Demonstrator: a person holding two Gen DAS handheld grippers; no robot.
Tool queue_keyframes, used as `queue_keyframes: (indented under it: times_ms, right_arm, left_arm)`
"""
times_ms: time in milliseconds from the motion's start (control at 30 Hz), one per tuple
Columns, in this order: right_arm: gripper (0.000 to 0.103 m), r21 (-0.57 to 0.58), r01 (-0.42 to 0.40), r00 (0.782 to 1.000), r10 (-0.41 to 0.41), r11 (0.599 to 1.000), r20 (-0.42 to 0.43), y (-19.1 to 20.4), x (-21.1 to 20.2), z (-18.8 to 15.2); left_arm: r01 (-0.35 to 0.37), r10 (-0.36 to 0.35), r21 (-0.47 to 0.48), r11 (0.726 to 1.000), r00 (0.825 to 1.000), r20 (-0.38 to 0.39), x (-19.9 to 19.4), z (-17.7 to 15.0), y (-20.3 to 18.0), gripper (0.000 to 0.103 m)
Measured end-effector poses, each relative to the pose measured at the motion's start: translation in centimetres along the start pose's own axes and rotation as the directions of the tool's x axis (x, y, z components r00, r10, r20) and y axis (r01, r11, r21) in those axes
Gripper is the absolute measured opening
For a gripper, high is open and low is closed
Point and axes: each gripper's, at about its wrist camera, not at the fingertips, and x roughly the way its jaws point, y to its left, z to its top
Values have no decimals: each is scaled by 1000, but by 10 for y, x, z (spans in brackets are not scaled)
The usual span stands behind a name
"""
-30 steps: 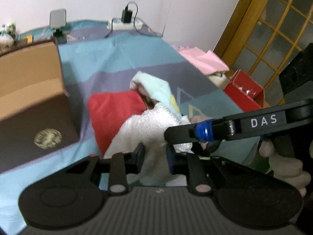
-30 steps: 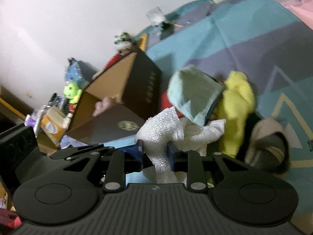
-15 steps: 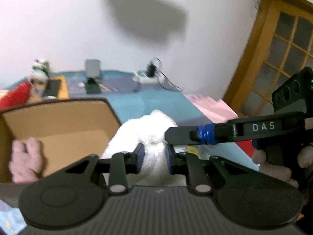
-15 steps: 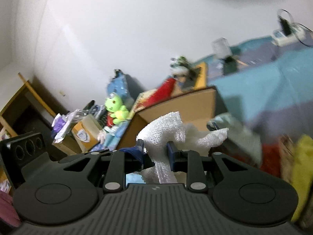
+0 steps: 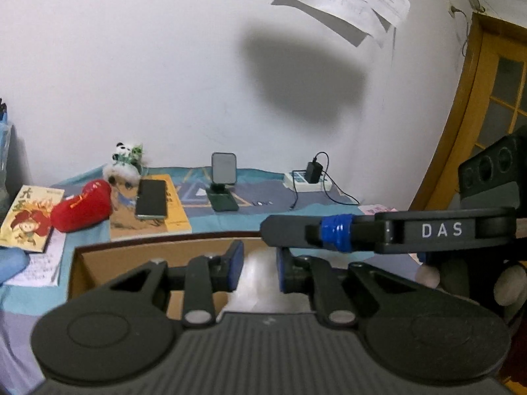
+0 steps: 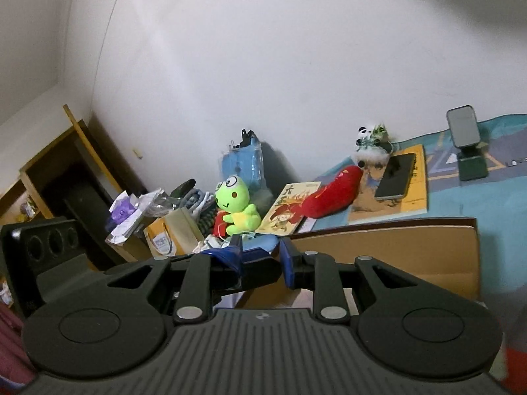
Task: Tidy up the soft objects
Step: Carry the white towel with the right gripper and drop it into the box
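Note:
Both grippers hover over the open cardboard box [image 5: 98,256], which also shows in the right wrist view [image 6: 428,250]. My left gripper [image 5: 258,270] is open and empty; a blurred white patch, likely the white towel [image 5: 258,273], shows below between its fingers inside the box. My right gripper [image 6: 262,260] is open and empty. Its finger crosses the left wrist view [image 5: 378,233] just above the left gripper's tips. The left gripper's finger lies under the right one's tips in the right wrist view.
Behind the box on the blue bedspread [image 5: 263,204] lie a red plush [image 5: 82,210], books, a phone [image 5: 151,202], a phone stand [image 5: 224,181], a power strip [image 5: 309,181] and a panda toy [image 5: 125,164]. A green frog plush [image 6: 235,204] sits among clutter left. A door [image 5: 494,105] stands right.
Both grippers carried the white towel from the pile over to the box, then opened and let it go. The towel has dropped out from between the fingers.

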Motion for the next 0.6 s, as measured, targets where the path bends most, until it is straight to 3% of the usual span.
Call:
queue_keyframes:
  times_ms: [67, 200, 267, 400, 600]
  right_arm:
    - [5, -23, 17, 1000, -17, 1000, -5, -4, 13, -1]
    - [6, -32, 141, 989, -142, 989, -29, -20, 36, -11]
    - [6, 33, 181, 983, -180, 983, -34, -35, 33, -15]
    - [11, 138, 241, 970, -241, 961, -16, -58, 5, -19]
    - [12, 250, 326, 939, -342, 912, 25, -81, -42, -32]
  left_arm:
    - [-5, 5, 3, 1000, 1000, -14, 6, 1, 11, 10]
    - [-37, 37, -1, 999, 996, -79, 33, -6, 33, 10]
    - [-55, 53, -8, 998, 990, -129, 43, -14, 43, 10]
    - [-36, 33, -21, 999, 988, -149, 40, -24, 54, 10]
    - [88, -101, -72, 994, 975, -197, 50, -32, 50, 10]
